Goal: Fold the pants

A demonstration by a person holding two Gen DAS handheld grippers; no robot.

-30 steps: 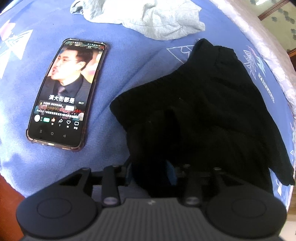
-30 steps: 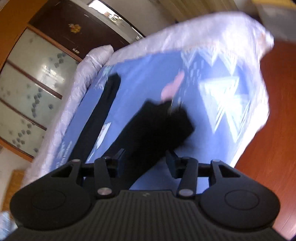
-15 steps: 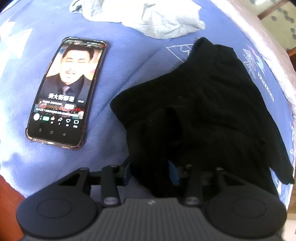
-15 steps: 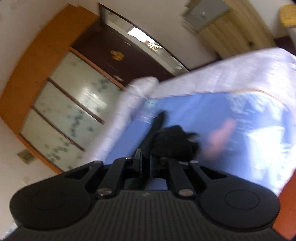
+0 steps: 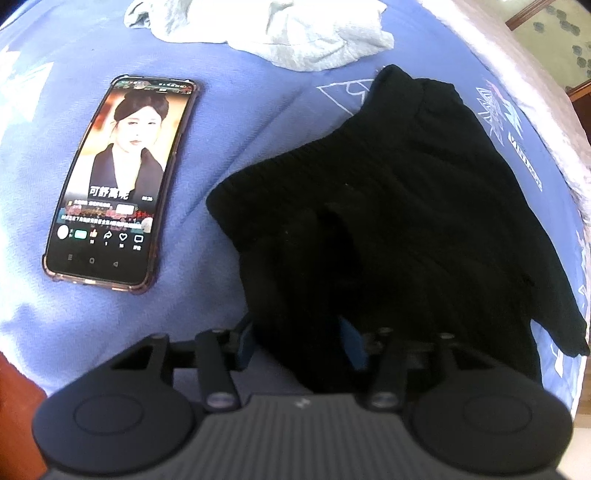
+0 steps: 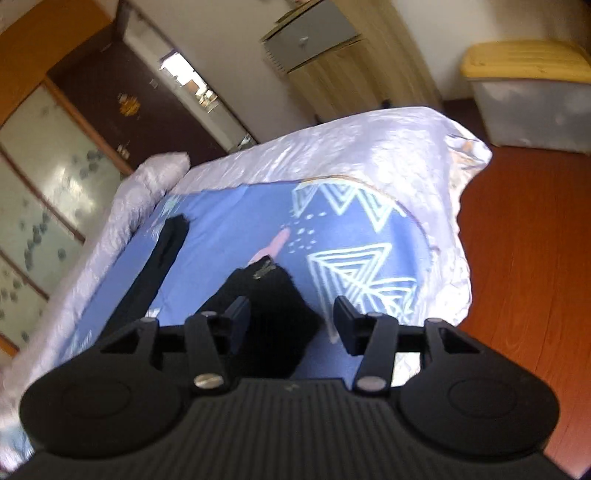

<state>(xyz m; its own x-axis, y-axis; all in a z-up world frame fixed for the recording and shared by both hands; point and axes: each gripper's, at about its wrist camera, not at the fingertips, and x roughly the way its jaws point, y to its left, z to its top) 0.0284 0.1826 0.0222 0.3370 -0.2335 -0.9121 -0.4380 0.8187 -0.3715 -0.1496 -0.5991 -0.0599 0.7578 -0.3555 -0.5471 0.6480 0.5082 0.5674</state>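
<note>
The black pants [image 5: 388, 206] lie bunched on the blue bedspread [image 5: 236, 122] in the left wrist view. My left gripper [image 5: 299, 343] has black fabric of the waist end between its fingers, which stand apart around it. In the right wrist view the two black legs [image 6: 159, 266] stretch over the bed, and one leg end [image 6: 269, 302] lies between the spread fingers of my right gripper [image 6: 291, 325], which is open.
A phone [image 5: 118, 184] with a lit screen lies left of the pants. A grey garment [image 5: 295, 29] is crumpled at the far side. The bed's white padded edge [image 6: 369, 155] drops to a red-brown floor [image 6: 524, 258]. A lidded plastic bin [image 6: 532, 92] stands beyond.
My right gripper was shut half a second ago and is now open, with the view swung back down over the bed. The left gripper and the pants stay put.
</note>
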